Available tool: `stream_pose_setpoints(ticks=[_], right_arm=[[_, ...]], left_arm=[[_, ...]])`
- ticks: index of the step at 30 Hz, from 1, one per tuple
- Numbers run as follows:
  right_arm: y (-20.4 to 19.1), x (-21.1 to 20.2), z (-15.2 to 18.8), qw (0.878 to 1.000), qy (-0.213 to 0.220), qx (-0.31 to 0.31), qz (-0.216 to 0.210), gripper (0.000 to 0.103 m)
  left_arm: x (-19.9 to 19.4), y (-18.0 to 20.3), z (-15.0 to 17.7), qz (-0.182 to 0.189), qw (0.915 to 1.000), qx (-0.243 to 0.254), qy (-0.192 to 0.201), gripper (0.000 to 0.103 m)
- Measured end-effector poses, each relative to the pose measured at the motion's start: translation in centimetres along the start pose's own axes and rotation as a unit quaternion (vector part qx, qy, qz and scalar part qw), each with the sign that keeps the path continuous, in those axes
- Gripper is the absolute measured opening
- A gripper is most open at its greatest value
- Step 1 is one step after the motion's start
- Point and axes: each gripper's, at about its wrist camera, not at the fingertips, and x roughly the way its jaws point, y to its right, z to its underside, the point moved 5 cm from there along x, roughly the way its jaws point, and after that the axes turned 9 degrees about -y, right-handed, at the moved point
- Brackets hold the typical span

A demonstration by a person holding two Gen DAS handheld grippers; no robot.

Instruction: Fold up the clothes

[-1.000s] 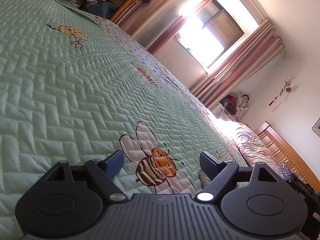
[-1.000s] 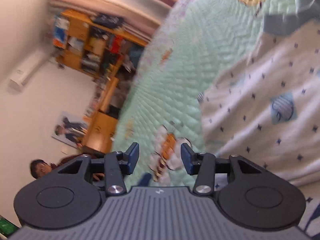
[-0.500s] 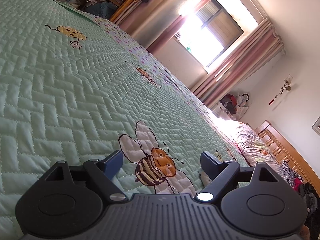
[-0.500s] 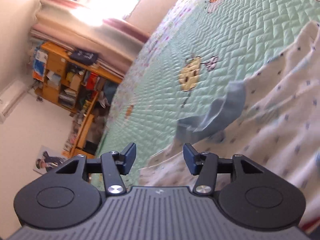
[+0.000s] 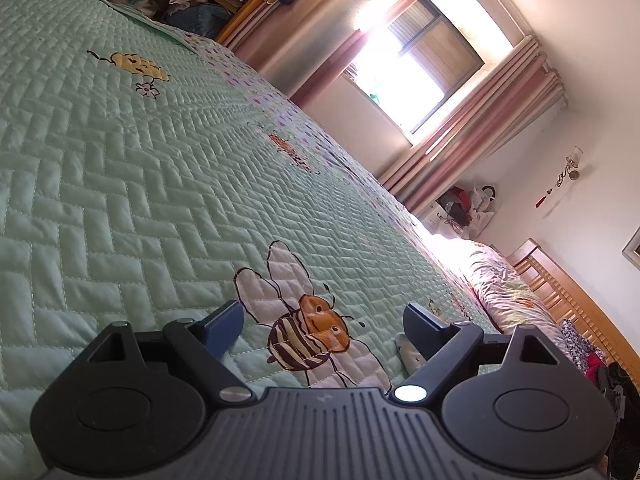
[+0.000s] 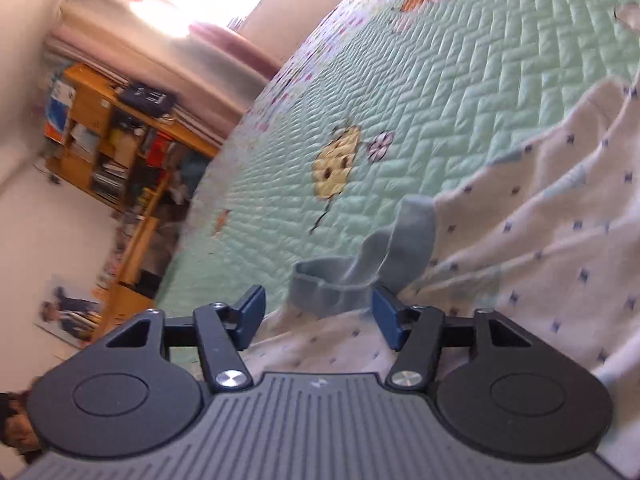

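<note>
A white garment (image 6: 540, 236) with small blue dots lies crumpled on the green quilted bedspread (image 6: 440, 92). Its blue ribbed cuff (image 6: 360, 276) curls up just ahead of my right gripper (image 6: 318, 312). The right jaws are opening, and the cuff and white cloth sit in the gap without the pads pressing on them. My left gripper (image 5: 324, 320) stands wide open low over a bee picture (image 5: 308, 332) on the bedspread (image 5: 120, 200), with nothing between its fingers. The garment does not show in the left wrist view.
A wooden bookshelf (image 6: 104, 148) full of items stands past the bed's far side. A window with pink curtains (image 5: 452, 100) is behind the bed. A flowered pillow (image 5: 504, 292) and a wooden headboard (image 5: 568, 296) lie at the right. A person's head (image 6: 16, 428) shows at the lower left.
My right gripper swung across the bed onto the white garment, bringing the blue cuff up close between its jaws, which spread wider. The left gripper stayed where it was.
</note>
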Motion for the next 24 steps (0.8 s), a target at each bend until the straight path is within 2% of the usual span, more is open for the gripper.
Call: stream_pose_setpoints(ticks=[1, 2, 5, 8, 10, 11, 13, 15, 16, 19, 21, 24], right_arm=[[-0.3, -0.4, 0.0, 1.0, 0.009, -0.005, 0.007, 0.058], [-1.1, -0.8, 0.7, 1.0, 0.005, -0.008, -0.009, 0.058], [-4.2, -1.5, 4.4, 0.995, -0.04, -0.019, -0.089, 0.059], [-7.3, -0.7, 9.5, 0.986, -0.099, -0.048, -0.128, 0.059], [-8.2, -0.5, 12.2, 0.979, -0.131, -0.044, -0.15, 0.059], [-8.5, -0.4, 13.3, 0.977, -0.143, -0.05, -0.15, 0.059], [-9.3, -0.7, 15.3, 0.974, -0.16, -0.105, -0.118, 0.059], [-8.9, -1.7, 16.1, 0.972, -0.158, -0.157, -0.069, 0.059], [-8.3, -2.5, 16.0, 0.974, -0.15, -0.157, -0.059, 0.059], [-7.0, -4.6, 15.7, 0.982, -0.13, -0.111, -0.079, 0.061], [-7.4, -5.2, 17.0, 0.979, -0.139, -0.109, -0.102, 0.061], [-8.9, -5.1, 20.1, 0.968, -0.177, -0.148, -0.104, 0.061]], left_arm=[[0.1, -0.1, 0.0, -0.001, 1.0, 0.0, 0.0, 0.089], [0.1, 0.0, 0.0, -0.002, 1.0, 0.001, -0.001, 0.089], [0.3, 0.1, 0.0, -0.003, 1.0, 0.006, -0.003, 0.091], [0.2, 0.1, 0.0, 0.002, 1.0, 0.002, -0.001, 0.091], [0.2, 0.1, 0.1, 0.003, 1.0, 0.001, -0.001, 0.091], [0.2, 0.1, 0.0, 0.003, 1.0, 0.001, -0.001, 0.091], [0.2, 0.0, 0.0, 0.003, 1.0, 0.001, -0.001, 0.091], [0.3, -0.1, -0.1, 0.004, 1.0, 0.0, -0.001, 0.091], [0.3, -0.1, 0.0, 0.004, 1.0, 0.0, -0.001, 0.091], [0.3, -0.1, -0.1, 0.002, 1.0, 0.001, -0.002, 0.091], [0.2, -0.1, 0.0, 0.003, 1.0, 0.001, -0.001, 0.091], [0.2, -0.1, -0.1, 0.004, 1.0, 0.001, -0.001, 0.092]])
